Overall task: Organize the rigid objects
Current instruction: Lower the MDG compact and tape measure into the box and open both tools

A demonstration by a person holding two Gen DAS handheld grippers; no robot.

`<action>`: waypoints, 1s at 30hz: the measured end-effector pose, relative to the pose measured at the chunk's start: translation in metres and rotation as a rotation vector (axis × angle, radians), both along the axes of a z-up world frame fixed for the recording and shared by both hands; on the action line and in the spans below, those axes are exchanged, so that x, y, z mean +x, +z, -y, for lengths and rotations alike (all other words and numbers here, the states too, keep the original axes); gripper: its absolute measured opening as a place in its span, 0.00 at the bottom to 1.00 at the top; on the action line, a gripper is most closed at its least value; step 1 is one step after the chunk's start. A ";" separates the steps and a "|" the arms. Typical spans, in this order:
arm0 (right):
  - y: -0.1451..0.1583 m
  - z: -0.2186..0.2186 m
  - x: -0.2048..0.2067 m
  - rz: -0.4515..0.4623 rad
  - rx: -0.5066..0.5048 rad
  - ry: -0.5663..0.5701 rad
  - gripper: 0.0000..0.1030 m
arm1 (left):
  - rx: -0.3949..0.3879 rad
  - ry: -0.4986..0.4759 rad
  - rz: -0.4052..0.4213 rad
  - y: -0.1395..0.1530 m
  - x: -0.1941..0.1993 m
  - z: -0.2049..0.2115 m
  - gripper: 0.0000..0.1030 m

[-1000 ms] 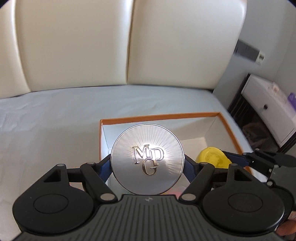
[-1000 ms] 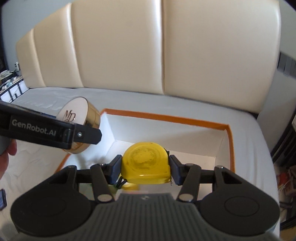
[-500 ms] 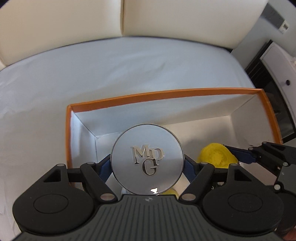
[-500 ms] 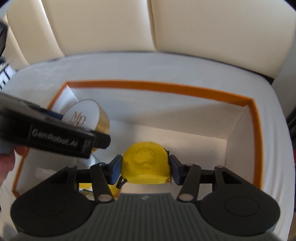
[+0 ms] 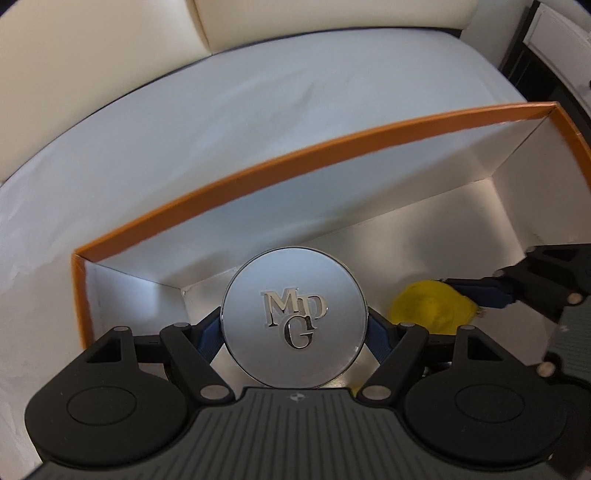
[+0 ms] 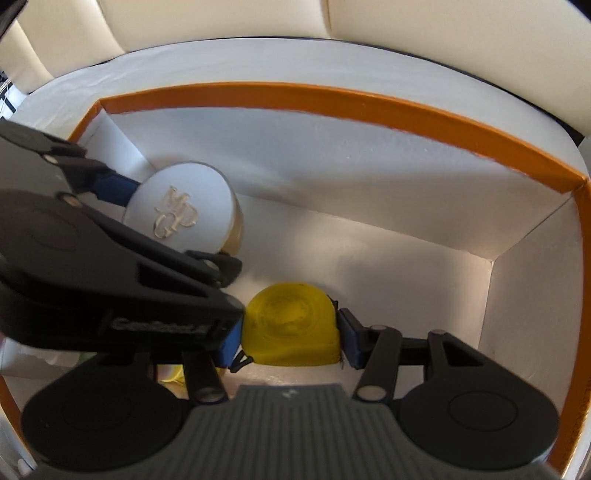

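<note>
My left gripper point(image 5: 293, 326) is shut on a round silver jar with an "MDG" lid point(image 5: 293, 321), held low inside the orange-rimmed white box point(image 5: 258, 173), near its left wall. The jar also shows in the right wrist view point(image 6: 184, 210), with a gold side. My right gripper point(image 6: 291, 332) is shut on a yellow tape measure point(image 6: 291, 325), also inside the box point(image 6: 369, 107), just right of the left gripper. The tape measure shows in the left wrist view point(image 5: 432, 308).
The box sits on a white bed sheet point(image 5: 184, 122) before a cream padded headboard point(image 6: 406, 22). Something yellow point(image 6: 171, 373) lies on the box floor under the grippers. Dark furniture point(image 5: 535, 44) stands at the far right.
Both grippers have tilted down and moved forward into the box, carrying the jar and the tape measure lower. The left gripper now overlaps the right gripper's left finger in view.
</note>
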State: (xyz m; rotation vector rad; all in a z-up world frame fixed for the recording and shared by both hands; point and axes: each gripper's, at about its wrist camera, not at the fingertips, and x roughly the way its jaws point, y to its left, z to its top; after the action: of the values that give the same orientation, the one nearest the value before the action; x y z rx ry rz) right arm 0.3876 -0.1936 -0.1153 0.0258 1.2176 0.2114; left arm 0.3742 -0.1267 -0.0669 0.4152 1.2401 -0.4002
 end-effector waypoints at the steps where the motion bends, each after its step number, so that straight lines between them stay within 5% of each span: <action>1: 0.000 0.000 0.000 -0.005 -0.006 -0.002 0.52 | -0.001 0.004 -0.003 -0.003 0.004 -0.001 0.85; 15: 0.005 -0.007 0.009 0.001 -0.022 0.000 0.53 | -0.018 0.060 -0.081 -0.014 0.021 -0.006 0.88; 30: 0.020 -0.012 -0.010 0.055 -0.045 -0.001 0.63 | -0.114 0.090 -0.007 0.018 0.016 -0.028 0.93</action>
State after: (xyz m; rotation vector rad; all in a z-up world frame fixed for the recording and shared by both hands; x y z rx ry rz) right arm 0.3773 -0.1817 -0.0953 -0.0180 1.1671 0.1825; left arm 0.3904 -0.0988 -0.0490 0.2599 1.2312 -0.3939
